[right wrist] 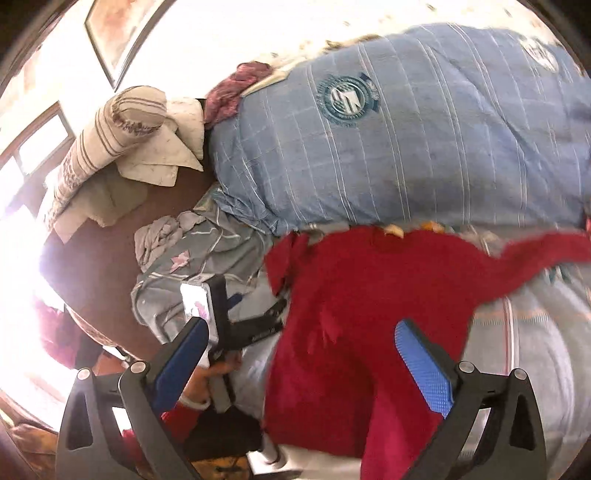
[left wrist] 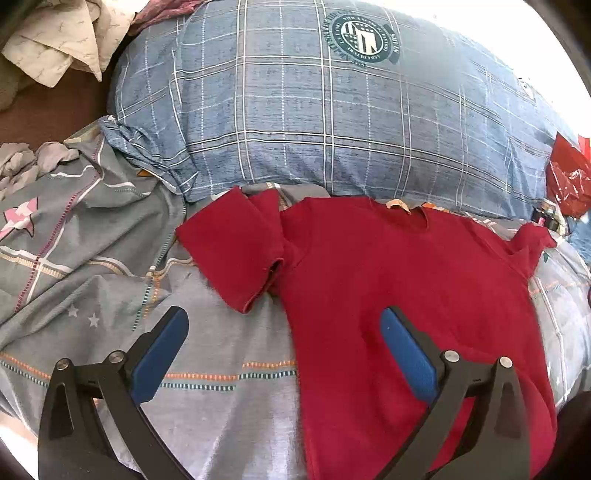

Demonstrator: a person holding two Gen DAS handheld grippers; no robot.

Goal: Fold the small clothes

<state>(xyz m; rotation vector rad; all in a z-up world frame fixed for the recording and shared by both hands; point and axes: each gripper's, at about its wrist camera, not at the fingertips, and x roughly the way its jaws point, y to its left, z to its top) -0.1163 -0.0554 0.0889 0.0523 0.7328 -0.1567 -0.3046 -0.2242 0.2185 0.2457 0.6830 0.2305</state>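
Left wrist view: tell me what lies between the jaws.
The red shirt's side edge over the grey bedsheet, seen in the left wrist view; the open left gripper grips nothing.

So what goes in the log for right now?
left gripper: open | right gripper: open | red T-shirt: flat on bedsheet, unfolded

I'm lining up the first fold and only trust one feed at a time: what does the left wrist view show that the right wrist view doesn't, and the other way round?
Only the left wrist view: the open left claw from behind, its right finger over the red shirt, and a red bag at the right edge.

Only the right wrist view: the open right claw, the left tool from the side with the hand holding it, a striped pillow, a window and a picture frame.

Both: the shirt lying flat on the grey bedsheet, collar toward the blue checked quilt.
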